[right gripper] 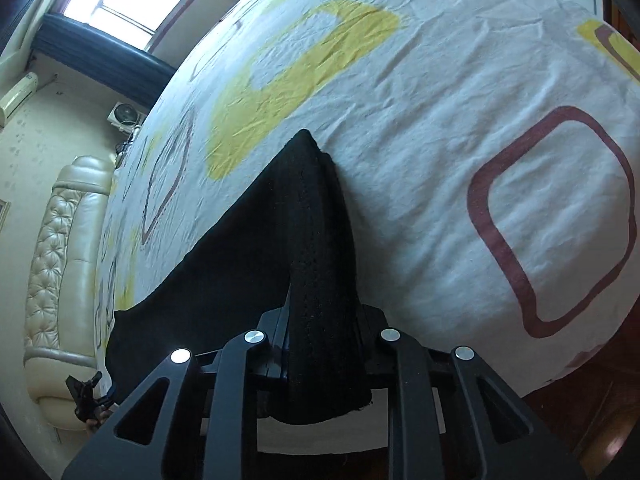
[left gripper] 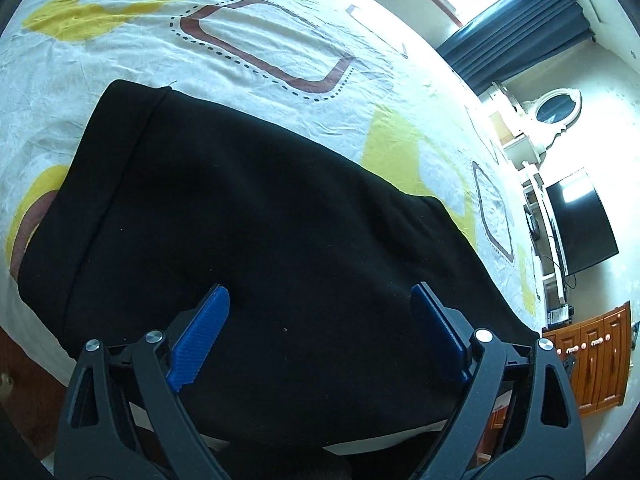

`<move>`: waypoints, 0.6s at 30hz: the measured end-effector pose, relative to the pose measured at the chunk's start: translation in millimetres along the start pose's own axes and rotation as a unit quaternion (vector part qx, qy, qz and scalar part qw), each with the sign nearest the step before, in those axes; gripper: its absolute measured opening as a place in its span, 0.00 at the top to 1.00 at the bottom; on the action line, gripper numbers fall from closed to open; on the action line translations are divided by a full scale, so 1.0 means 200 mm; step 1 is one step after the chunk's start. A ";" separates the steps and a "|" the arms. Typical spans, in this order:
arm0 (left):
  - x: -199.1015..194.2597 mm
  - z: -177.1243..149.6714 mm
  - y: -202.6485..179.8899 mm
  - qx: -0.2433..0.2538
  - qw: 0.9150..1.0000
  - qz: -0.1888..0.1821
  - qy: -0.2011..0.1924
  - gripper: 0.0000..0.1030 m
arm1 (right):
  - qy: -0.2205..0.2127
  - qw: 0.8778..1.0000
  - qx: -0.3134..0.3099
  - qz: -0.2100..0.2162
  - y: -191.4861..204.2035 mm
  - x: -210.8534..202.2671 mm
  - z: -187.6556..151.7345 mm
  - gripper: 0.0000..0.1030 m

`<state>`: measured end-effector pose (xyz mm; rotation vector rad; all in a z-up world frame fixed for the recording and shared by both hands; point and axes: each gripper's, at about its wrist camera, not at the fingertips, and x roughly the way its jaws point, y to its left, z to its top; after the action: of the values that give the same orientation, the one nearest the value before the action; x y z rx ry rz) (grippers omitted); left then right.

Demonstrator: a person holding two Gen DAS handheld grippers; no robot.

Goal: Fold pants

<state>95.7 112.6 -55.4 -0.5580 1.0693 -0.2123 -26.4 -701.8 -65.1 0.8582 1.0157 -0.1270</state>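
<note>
With the left gripper (left gripper: pixel 320 332) gaping wide and empty above the black pants (left gripper: pixel 248 216) on the bed (left gripper: pixel 280 40), the right gripper (right gripper: pixel 322 344), clamped on a bunched edge, might drag the fold askew.

Bed (left gripper: pixel 280 52): covered by a wrinkled white sheet printed with yellow patches and brown rounded-square outlines. Black pants (left gripper: pixel 248 232) lie directly on it, filling centre and lower frame in the left wrist view, spread flat. In the right wrist view, one pants edge rises from the sheet at lower centre.
</note>
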 end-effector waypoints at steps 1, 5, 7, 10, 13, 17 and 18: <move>0.00 -0.01 -0.01 0.005 1.000 0.001 0.000 0.11 | 0.000 1.000 0.011 -0.001 0.00 0.00 0.00 0.79; 0.03 -0.03 -0.02 0.024 1.000 -0.002 -0.001 0.05 | -0.020 0.999 0.025 0.043 0.12 -0.07 -0.01 0.79; 0.05 -0.03 -0.05 0.042 0.999 0.005 -0.002 0.03 | -0.035 0.995 0.031 0.087 0.22 -0.13 -0.02 0.79; 0.08 -0.03 -0.07 0.063 0.998 0.020 -0.006 0.03 | -0.048 0.989 0.018 0.138 0.41 -0.21 -0.06 0.79; 0.09 -0.04 -0.09 0.081 0.996 0.034 -0.004 0.03 | -0.049 0.986 -0.024 0.156 0.67 -0.26 -0.12 0.79; 0.09 -0.05 -0.10 0.088 0.995 0.040 -0.003 0.03 | -0.039 0.980 -0.086 0.177 1.05 -0.25 -0.24 0.79; 0.09 -0.05 -0.10 0.088 0.995 0.040 -0.002 0.03 | -0.033 0.979 -0.103 0.175 1.16 -0.23 -0.26 0.79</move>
<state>97.4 84.7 -63.0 -0.3569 1.0546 -0.2324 21.0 -522.6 90.2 0.8247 0.7860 0.2433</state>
